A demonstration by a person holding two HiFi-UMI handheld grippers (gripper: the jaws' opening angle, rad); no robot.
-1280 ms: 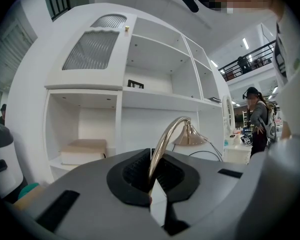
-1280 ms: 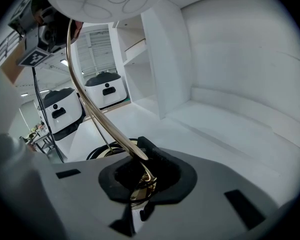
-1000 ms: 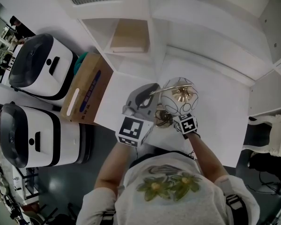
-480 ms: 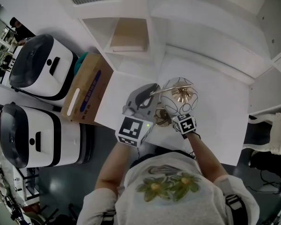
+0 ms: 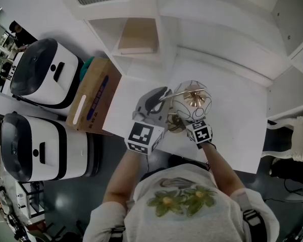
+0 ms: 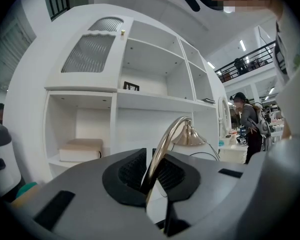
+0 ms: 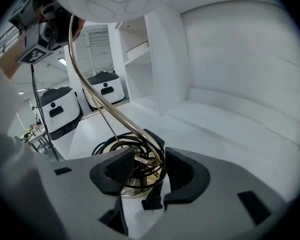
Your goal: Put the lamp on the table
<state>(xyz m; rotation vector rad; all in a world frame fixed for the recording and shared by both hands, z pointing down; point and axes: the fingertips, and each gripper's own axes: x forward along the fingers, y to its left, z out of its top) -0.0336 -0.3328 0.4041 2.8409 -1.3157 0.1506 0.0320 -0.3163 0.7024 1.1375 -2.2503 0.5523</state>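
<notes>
Head view: showing the lamp [image 5: 191,104], a white globe shade on a curved brass arm, standing mid-frame on the white table [image 5: 237,120], with a cardboard box [image 5: 93,100] lying at left.

Left gripper view: clamping the left gripper [image 6: 151,176] tight on that brass arm at lower centre, with white shelving [image 6: 115,91] rising behind.

Right gripper view: just opening the right gripper [image 7: 142,173] wide, framing the round brass base and coiled black cord [image 7: 107,144] at lower centre without pressing them.

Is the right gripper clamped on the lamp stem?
No, the right gripper has just been opening its jaws, which stand wide apart on either side of the brass lamp stem.
</notes>
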